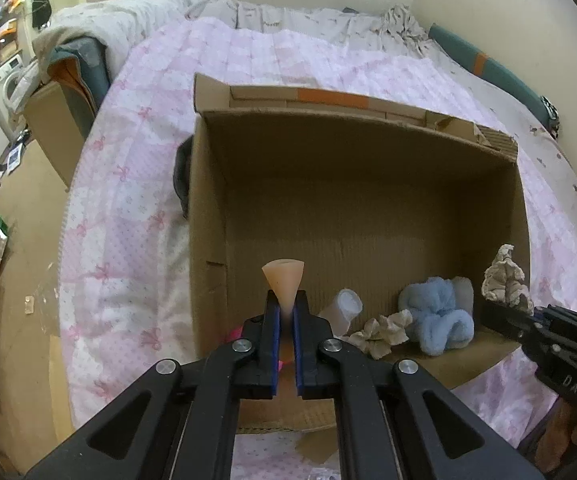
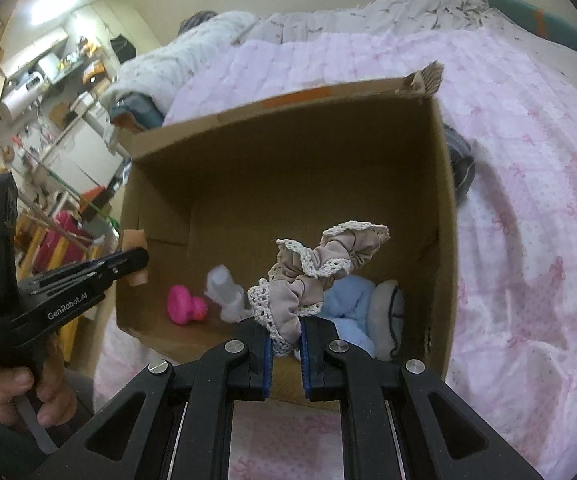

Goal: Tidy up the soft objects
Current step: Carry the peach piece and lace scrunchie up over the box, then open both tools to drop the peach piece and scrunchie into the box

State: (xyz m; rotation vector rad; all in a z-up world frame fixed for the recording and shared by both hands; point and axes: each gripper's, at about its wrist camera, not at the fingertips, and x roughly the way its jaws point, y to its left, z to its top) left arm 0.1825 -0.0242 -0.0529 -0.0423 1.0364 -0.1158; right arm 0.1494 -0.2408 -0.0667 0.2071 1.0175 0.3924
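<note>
i had the left tool (image 1: 286, 312) clamped on a peach sponge (image 1: 283, 280), the right tool (image 2: 285, 334) on a lace scrunchie (image 2: 320, 264); releasing before the box (image 1: 368, 152) lay beneath risked spilling both.

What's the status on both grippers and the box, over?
Left gripper shut on peach sponge, right gripper shut on lace scrunchie. Both over cardboard box. Blue plush and pink toy already inside. Nothing in the way.

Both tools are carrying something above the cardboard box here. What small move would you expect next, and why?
Probably a short further drop into the cardboard box, then release. The left tool is shut on a peach soft piece and the right tool on a lace-trimmed beige scrunchie. Both hang over the box's open top, above the blue plush toy and the pink toy on its floor.
</note>
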